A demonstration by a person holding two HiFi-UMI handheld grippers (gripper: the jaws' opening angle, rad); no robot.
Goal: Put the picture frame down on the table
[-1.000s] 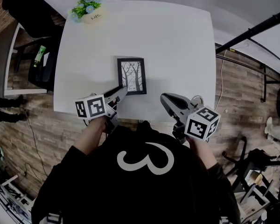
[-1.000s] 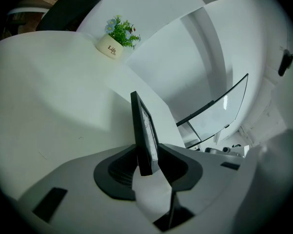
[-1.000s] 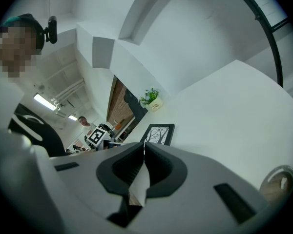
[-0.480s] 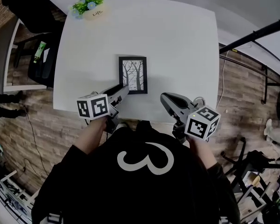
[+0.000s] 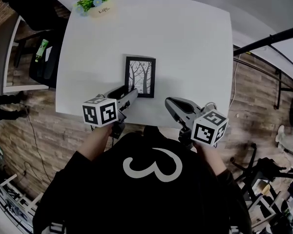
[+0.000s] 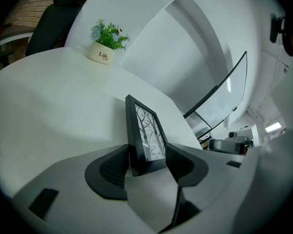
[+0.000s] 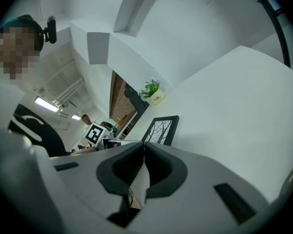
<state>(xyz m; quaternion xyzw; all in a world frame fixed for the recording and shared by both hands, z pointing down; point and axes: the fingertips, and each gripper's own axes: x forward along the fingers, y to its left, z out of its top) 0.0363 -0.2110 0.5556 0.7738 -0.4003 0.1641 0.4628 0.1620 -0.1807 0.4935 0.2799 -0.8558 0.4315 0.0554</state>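
Left gripper view shows "Life" pot [image 6: 99, 56] beyond picture frame [image 6: 147, 133].

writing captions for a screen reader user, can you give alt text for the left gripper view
A black picture frame with a tree print sits between the fingers of the left gripper, which have just been opening. The frame lies on a white table, with a small potted plant at its far edge.

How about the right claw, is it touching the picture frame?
Apart. The head view shows bare table between the right gripper and the picture frame; its own view shows the same gap.
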